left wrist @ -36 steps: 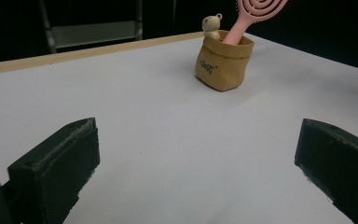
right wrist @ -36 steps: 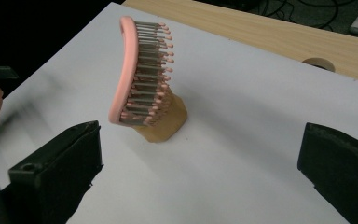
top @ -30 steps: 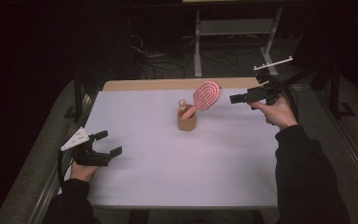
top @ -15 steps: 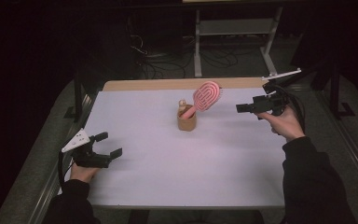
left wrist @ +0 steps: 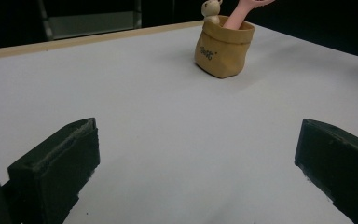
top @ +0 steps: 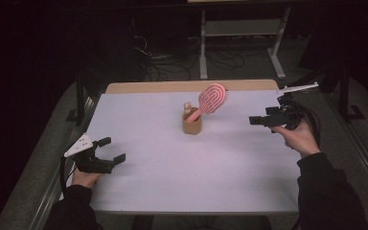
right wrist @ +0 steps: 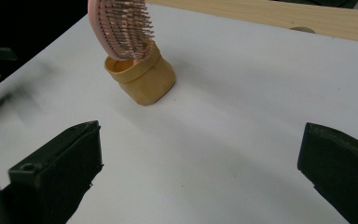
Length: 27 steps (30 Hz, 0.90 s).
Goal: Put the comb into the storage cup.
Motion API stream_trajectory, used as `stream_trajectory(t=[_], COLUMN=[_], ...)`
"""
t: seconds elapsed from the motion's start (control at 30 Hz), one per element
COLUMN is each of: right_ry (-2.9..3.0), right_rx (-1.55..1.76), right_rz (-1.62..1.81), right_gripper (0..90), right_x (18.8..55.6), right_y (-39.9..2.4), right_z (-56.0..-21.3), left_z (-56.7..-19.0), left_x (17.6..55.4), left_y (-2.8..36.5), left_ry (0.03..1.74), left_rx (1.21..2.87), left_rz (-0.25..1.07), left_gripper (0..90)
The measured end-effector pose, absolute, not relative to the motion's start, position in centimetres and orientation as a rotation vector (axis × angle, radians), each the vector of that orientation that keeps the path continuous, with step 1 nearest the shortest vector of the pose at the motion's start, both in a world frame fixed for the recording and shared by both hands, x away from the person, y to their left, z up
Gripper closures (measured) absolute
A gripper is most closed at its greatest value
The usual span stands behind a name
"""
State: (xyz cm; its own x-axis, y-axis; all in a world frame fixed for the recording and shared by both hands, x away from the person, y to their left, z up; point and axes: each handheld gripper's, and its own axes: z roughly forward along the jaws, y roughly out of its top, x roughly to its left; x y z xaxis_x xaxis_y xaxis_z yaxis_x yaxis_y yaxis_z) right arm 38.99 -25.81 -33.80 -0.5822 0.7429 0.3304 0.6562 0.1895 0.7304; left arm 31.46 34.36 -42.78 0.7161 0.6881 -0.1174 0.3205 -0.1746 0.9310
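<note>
My high view sits above my side of the counter (top: 172,182), looking forward and down across it to the dark floor beyond. The left gripper view rides low near the surface, facing toward the far right. The right gripper view looks leftward, closer in. All three share the tan pouch (top: 191,125) holding the pink brush (top: 212,98).

The room was dim and everything beyond the desk (top: 163,182) sank into near black, while the desk's white top was lit evenly from above. The high view was soft and grainy. Shadows were faint: a pale one lay beside the pouch (left wrist: 223,46). In both gripper views the near tongs jaws were dark and slightly out of focus, and the brush (right wrist: 121,28) bristles looked sharp. No glare showed.
</note>
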Motion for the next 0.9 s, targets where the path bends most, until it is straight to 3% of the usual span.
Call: stream_trajectory(t=[0.9], right_ry=[2.335], right_rx=[1.395], right_rz=[1.373], right_gripper=[0.0], right_x=[35.9], right_y=[-27.2], right_z=[-36.8], left_z=[-42.9], left_x=[31.3], left_y=[34.6], left_ry=[0.813], left_rx=[1.76], left_rz=[0.408], left_gripper=[0.0])
